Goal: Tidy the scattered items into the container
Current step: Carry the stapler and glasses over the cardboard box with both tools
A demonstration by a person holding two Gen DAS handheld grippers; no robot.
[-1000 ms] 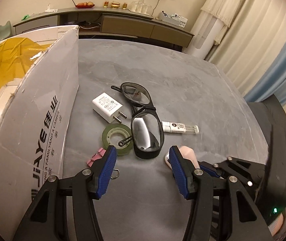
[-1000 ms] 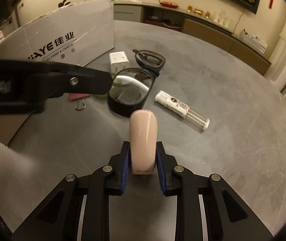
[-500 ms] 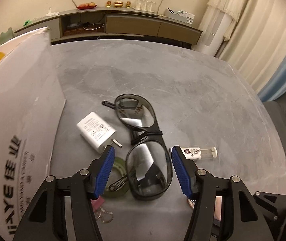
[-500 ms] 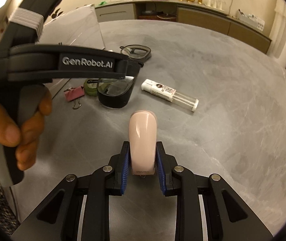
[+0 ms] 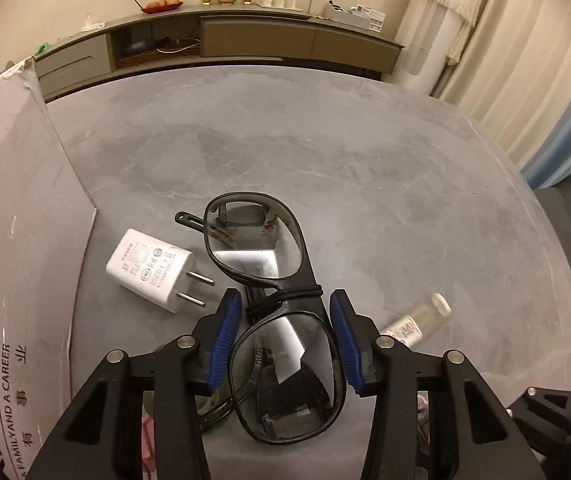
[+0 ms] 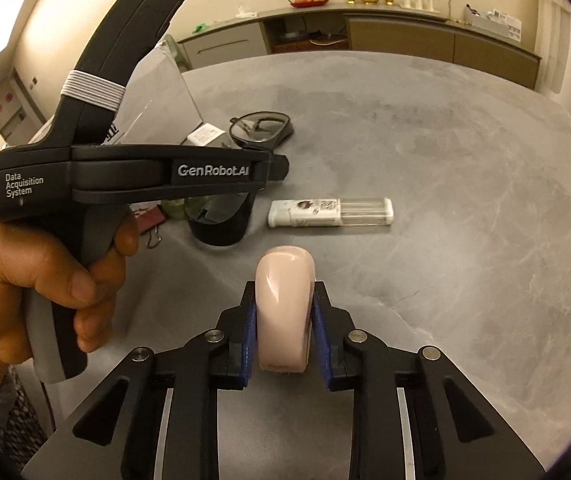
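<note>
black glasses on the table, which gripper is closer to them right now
Left. The left gripper has its open jaws on either side of the black glasses. The right gripper is set back from them, shut on a pink object.

Pink stapler [image 6: 284,312] between closed jaws

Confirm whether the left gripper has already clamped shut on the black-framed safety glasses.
No: the left gripper is open, its blue pads flanking the black-framed safety glasses with gaps on both sides.

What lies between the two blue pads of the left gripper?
In the left wrist view, the near lens of the black glasses sits between the open left gripper pads, which do not yet touch the frame.
</note>
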